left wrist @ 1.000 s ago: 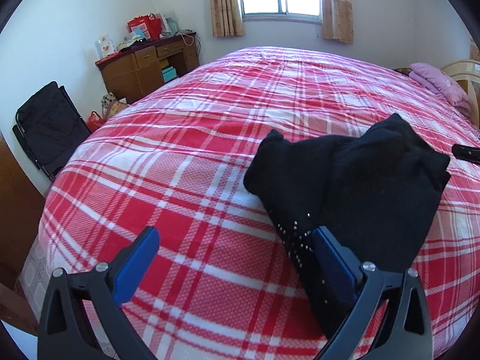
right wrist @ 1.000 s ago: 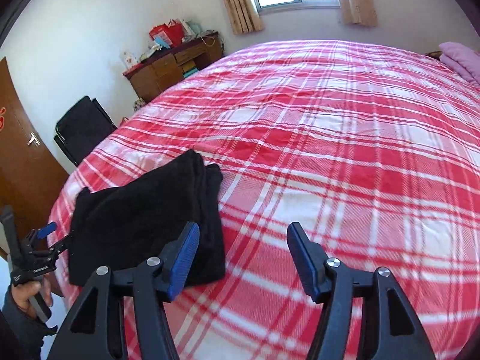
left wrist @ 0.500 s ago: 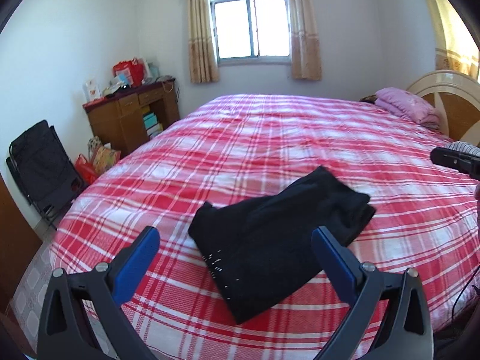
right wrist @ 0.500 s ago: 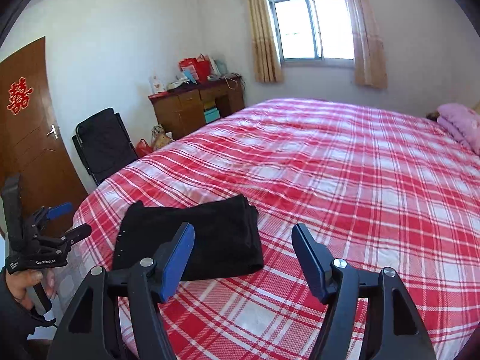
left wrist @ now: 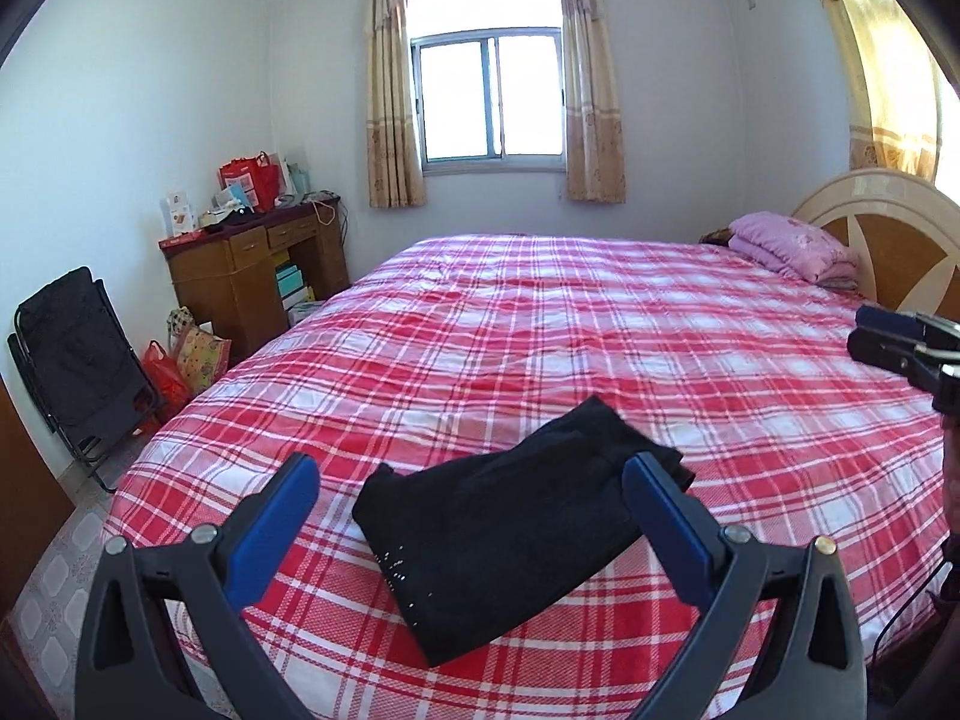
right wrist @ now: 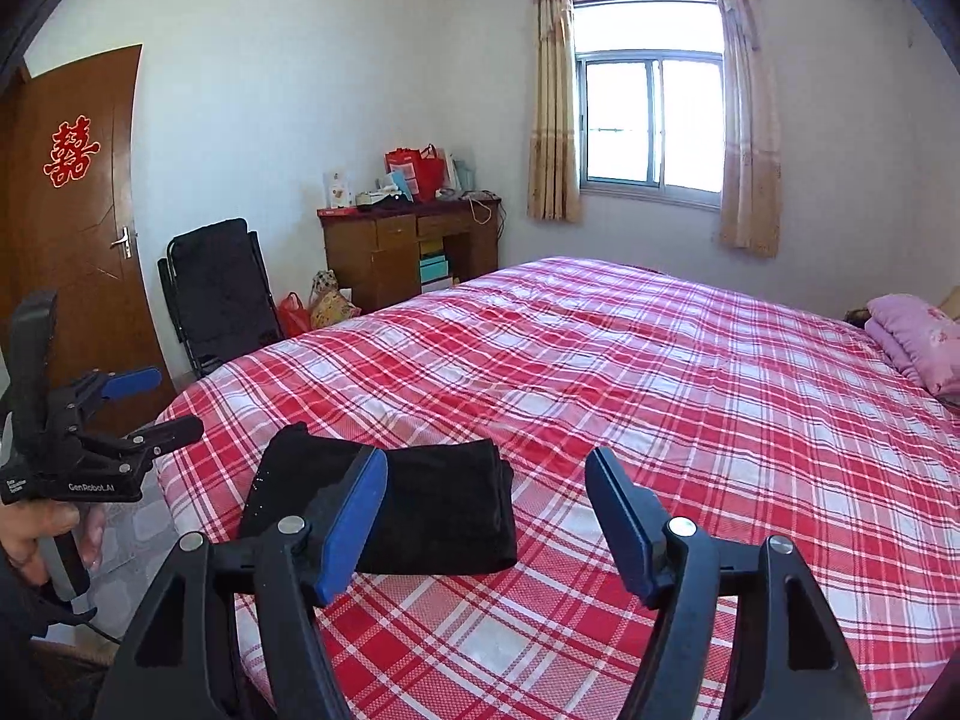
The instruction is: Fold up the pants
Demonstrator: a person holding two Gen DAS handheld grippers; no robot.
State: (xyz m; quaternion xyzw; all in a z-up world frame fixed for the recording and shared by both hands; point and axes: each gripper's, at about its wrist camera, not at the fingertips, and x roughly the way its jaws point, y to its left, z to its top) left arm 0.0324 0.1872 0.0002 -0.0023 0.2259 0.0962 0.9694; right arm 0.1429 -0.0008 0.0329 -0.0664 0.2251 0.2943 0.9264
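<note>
The black pants (left wrist: pixel 510 534) lie folded in a compact rectangle near the front edge of the red plaid bed (left wrist: pixel 600 324). They also show in the right wrist view (right wrist: pixel 432 507). My left gripper (left wrist: pixel 471 471) is open and empty, held above and back from the pants. My right gripper (right wrist: pixel 486 465) is open and empty, held back from the bed to the right of the pants. The left gripper also shows in the right wrist view (right wrist: pixel 153 405), and the right gripper shows at the right edge of the left wrist view (left wrist: pixel 864 333).
A pink folded blanket (left wrist: pixel 792 246) lies by the headboard (left wrist: pixel 888 228). A wooden desk (left wrist: pixel 252 264) with bags stands at the far wall by the window. A black folding chair (left wrist: pixel 78 360) and bags stand on the floor left of the bed. A brown door (right wrist: pixel 66 228) is at left.
Both grippers have pulled up and back from the bed, so the pants look smaller and the room shows. The folded pants have stayed in place.
</note>
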